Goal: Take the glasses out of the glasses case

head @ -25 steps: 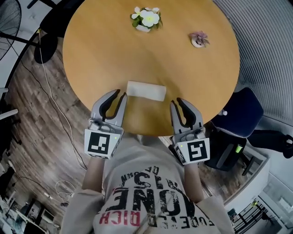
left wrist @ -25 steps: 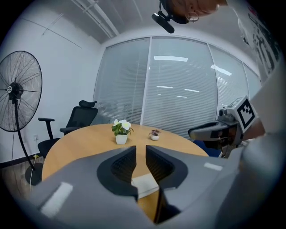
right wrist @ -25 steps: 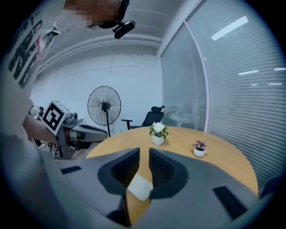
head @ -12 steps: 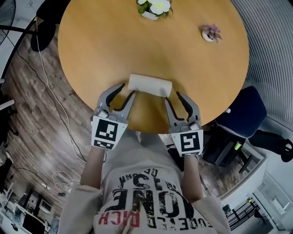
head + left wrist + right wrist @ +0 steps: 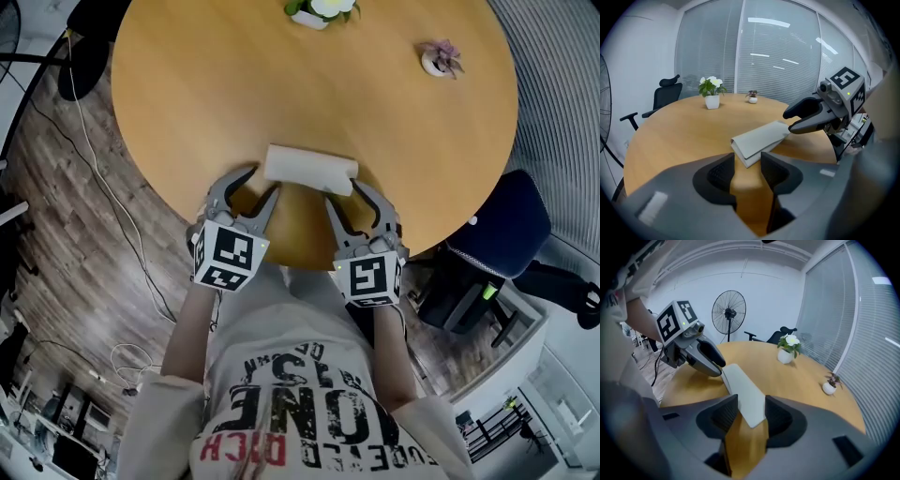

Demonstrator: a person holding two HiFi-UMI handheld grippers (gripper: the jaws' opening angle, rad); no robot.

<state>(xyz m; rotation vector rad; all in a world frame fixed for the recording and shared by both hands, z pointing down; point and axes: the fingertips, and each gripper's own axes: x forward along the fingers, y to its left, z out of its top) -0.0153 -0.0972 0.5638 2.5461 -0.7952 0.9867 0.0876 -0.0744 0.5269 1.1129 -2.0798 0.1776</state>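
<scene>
Head view: glasses case (image 5: 309, 169) shut, contents hidden; flower pot (image 5: 312, 13) cropped.

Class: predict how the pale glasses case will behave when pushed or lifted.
The glasses case lies flat with straight edges: probably stiff, unlikely to roll. On the smooth table it may slide when nudged.

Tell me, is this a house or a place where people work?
Most likely a workplace, an office meeting room: a round wooden table, a black office chair beside it, and glass walls with blinds.
</scene>
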